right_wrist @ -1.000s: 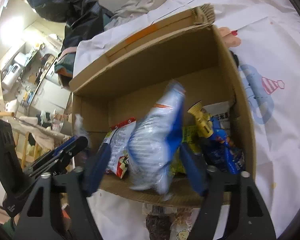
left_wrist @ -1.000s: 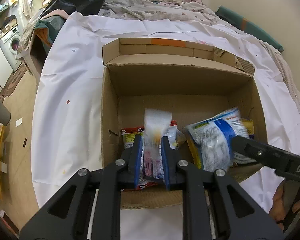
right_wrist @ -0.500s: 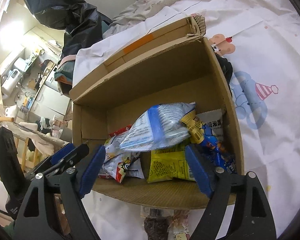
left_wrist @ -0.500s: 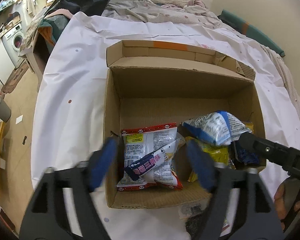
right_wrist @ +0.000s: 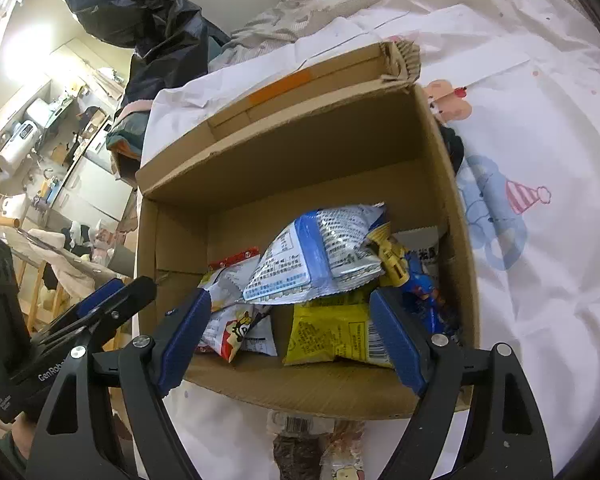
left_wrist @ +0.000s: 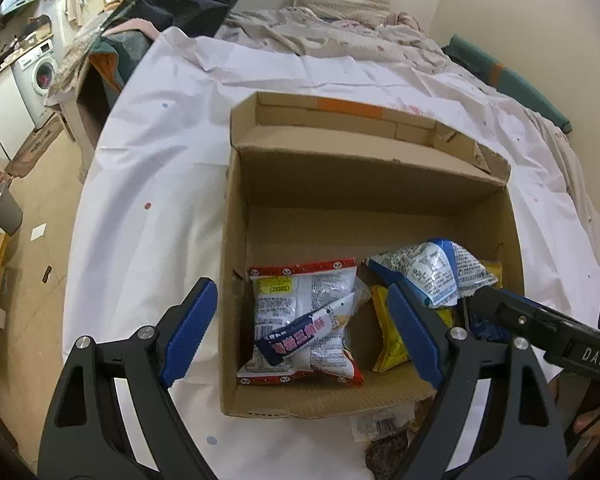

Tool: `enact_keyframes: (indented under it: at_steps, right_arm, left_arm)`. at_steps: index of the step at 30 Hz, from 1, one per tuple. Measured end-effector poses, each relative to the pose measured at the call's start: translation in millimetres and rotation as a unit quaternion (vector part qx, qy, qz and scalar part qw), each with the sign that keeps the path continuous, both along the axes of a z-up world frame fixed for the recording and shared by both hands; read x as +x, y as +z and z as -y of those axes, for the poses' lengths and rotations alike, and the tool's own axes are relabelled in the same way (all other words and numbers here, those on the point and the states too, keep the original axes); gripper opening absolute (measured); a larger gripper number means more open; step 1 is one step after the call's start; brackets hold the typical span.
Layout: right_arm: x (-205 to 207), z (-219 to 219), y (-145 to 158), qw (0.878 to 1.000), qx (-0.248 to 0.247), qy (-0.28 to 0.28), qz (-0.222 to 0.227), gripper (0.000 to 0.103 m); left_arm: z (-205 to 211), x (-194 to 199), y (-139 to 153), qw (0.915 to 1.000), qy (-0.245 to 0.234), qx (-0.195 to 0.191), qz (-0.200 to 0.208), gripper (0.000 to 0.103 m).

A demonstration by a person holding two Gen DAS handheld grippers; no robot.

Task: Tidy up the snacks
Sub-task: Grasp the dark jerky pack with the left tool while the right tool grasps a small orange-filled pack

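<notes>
Both grippers, left (left_wrist: 300, 336) and right (right_wrist: 288, 336), stand spread and empty over the box (left_wrist: 236, 280). Snack packets (left_wrist: 300, 312) lie loose inside, prob. dropped in. More packets (right_wrist: 308, 440) wait on the bed sheet (left_wrist: 148, 168) below the box.

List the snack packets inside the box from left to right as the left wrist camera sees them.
red-edged white packet → dark blue bar packet lying across it → yellow packet → blue and white packet

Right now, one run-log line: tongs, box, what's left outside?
left tongs: open, empty | right tongs: open, empty | box: several snack packs inside | outside: packs at near wall
</notes>
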State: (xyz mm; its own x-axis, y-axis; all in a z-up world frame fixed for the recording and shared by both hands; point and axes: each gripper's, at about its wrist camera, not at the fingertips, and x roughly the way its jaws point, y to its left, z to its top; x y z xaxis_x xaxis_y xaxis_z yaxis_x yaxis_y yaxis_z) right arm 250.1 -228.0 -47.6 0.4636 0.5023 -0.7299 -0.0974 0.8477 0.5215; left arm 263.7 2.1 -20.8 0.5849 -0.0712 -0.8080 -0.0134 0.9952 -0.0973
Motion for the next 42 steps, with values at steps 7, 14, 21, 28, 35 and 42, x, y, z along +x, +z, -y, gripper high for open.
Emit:
enact_keyframes:
  at_steps: [7, 14, 21, 28, 35, 42]
  right_arm:
    - [-10, 11, 13, 1.0, 0.003, -0.021, 0.018, 0.084]
    - [-31, 17, 28, 0.999, 0.009, -0.018, 0.024, 0.084]
    - [-57, 23, 33, 1.0, 0.011, -0.012, 0.022, 0.084]
    - [-84, 42, 25, 0.999, 0.046, -0.028, -0.01, 0.084]
    - [-112, 84, 4, 0.99, 0.095, -0.094, -0.044, 0.084]
    - [-108, 104, -29, 0.98, 0.108, -0.136, -0.101, 0.084]
  left_arm:
    - [3, -18, 17, 0.999, -0.016, 0.018, 0.038, 0.085]
    - [7, -46, 30, 0.997, -0.033, 0.037, 0.059, 0.085]
    - [-3, -73, 25, 0.999, -0.016, 0.02, 0.035, 0.085]
    - [-14, -97, 14, 0.9999, 0.008, -0.004, 0.008, 0.085]
    - [-15, -108, -11, 0.9983, 0.03, -0.036, -0.034, 0.085]
    - [14, -109, -52, 0.994, 0.018, -0.042, -0.099, 0.083]
